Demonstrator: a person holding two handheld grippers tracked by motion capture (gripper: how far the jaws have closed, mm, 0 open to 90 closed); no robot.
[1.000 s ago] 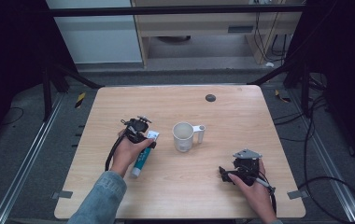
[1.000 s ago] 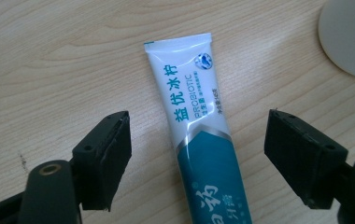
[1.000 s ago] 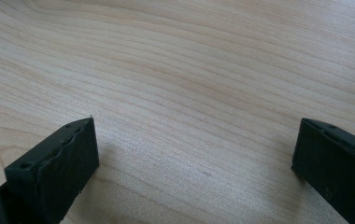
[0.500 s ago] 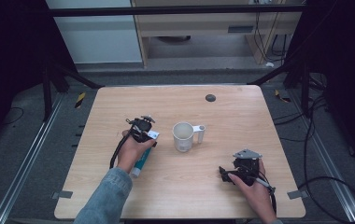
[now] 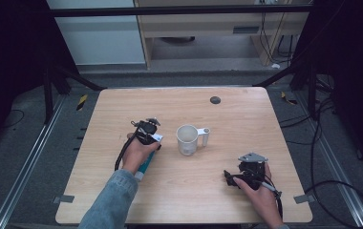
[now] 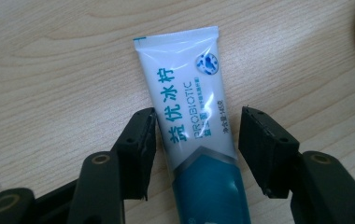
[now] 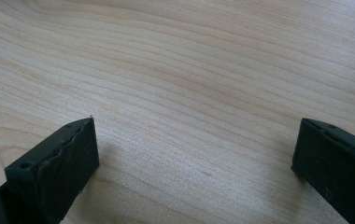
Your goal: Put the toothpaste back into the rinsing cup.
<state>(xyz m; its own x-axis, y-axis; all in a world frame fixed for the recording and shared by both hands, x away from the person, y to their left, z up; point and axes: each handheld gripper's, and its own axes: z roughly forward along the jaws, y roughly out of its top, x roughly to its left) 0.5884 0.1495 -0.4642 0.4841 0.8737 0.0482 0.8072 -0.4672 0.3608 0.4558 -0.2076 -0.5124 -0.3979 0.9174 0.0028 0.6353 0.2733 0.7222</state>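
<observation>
**Operator:** While the left claw (image 6: 196, 135) straddles the tube (image 6: 192, 121), confirm its state and the location of the work item.

**Technician:** In the left gripper view, the tube lies flat on the wooden surface (image 6: 49, 60), running from the bottom centre of the frame up to its crimped end at upper centre. The jaws have just been closing around it. One jaw sits at, or all but at, the tube's left edge; the other stands just clear of its right edge, with a strip of wood showing between. The item is bracketed, not yet gripped. In the high view, the tube (image 5: 146, 164) sits left of centre under the left claw (image 5: 147, 130), near the white cup (image 5: 187, 139).

**Operator:** Handling characteristics?

**Technician:** Judged from appearance: a light, soft-walled plastic tube with a glossy, likely slippery skin. It will yield under pressure, and a hard squeeze could deform it or let it slide out. The flat crimped end offers little to hold. The jaws' present position, across the body just above the teal band, appears suitable, since the fuller section should give the pads more to bear on.

**Operator:** Right claw?

**Technician:** The right claw (image 7: 194, 154) is released, jaws standing wide over bare wood, with nothing between them. In the high view it (image 5: 232, 177) rests at lower right.
</observation>
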